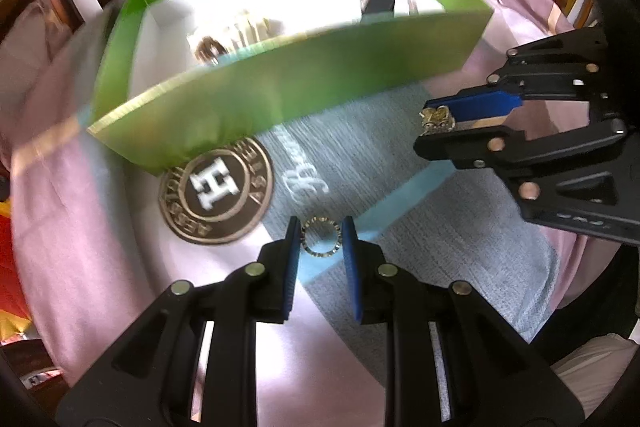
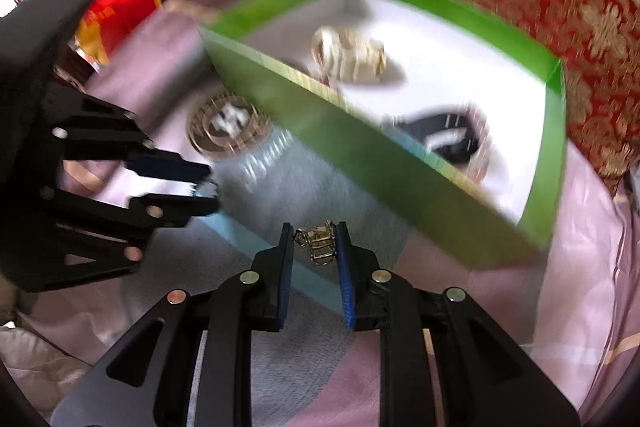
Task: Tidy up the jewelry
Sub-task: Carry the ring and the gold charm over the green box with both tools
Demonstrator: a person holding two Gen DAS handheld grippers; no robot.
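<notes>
Left gripper [image 1: 321, 241] is pinched on a ring [image 1: 320, 242], right gripper [image 2: 312, 247] clamps a gold clip [image 2: 318, 243], both held off the bedsheet [image 1: 100, 247], presumably bound for the green box [image 1: 280, 95] just ahead.

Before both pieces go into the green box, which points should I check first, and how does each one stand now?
1. Left claw holds the round beaded ring between both pads: ok.
2. Right claw holds the gold wire piece: ok.
3. Green box open on top: ok.
4. Free white floor in the box beside the cream bracelet and the black band: ok.
5. Claws above the near wall of the box: not ok, both are in front of it.
6. Firmness of both grips: cannot tell, the pictures are blurred.
</notes>
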